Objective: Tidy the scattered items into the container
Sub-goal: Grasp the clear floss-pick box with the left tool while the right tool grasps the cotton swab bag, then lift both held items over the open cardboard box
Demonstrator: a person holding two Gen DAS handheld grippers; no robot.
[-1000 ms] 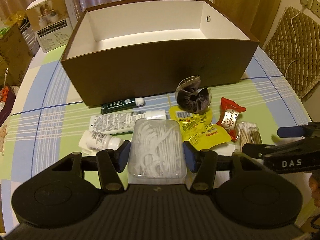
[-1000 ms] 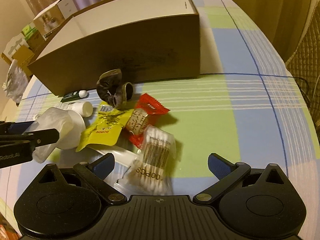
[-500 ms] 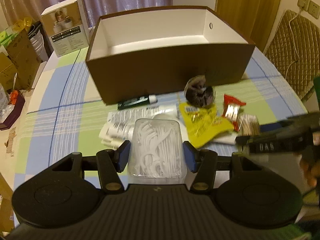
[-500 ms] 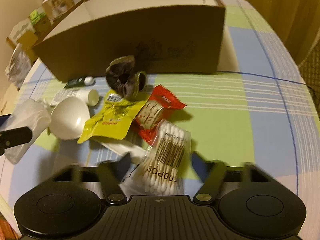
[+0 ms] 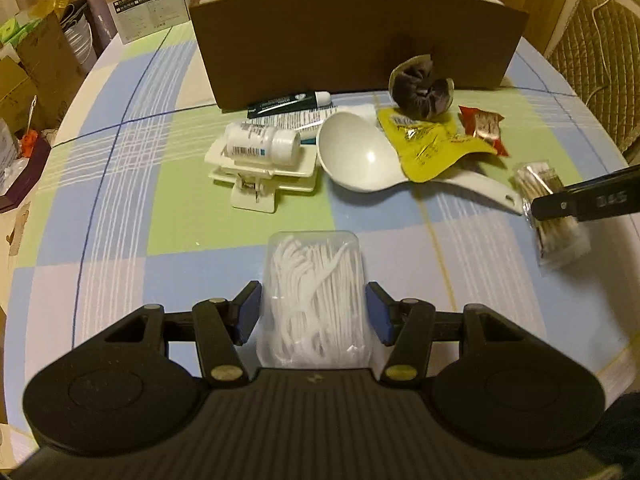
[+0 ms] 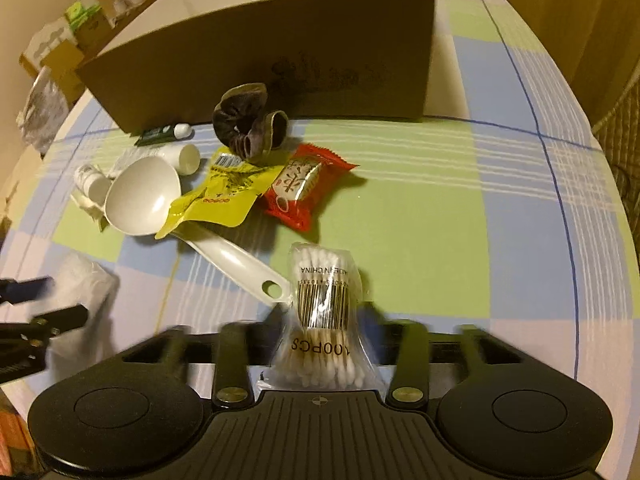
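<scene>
Left gripper [image 5: 312, 314] grips the clear box of floss picks [image 5: 316, 296]; right gripper [image 6: 322, 332] pinches the cotton swab pack [image 6: 324, 312]. Both loads look ready for transport, so next each needs carrying over the brown container [image 5: 360, 36] wall and releasing inside.

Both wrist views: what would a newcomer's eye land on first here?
First, each gripper's load: the left gripper clamps a clear box of floss picks, and the right gripper, blurred, is closed around a bag of cotton swabs. Next, the big brown container at the far side of the checked tablecloth. Before it, a clutter: white ladle, yellow packet, red snack packet, dark scrunchie.
</scene>
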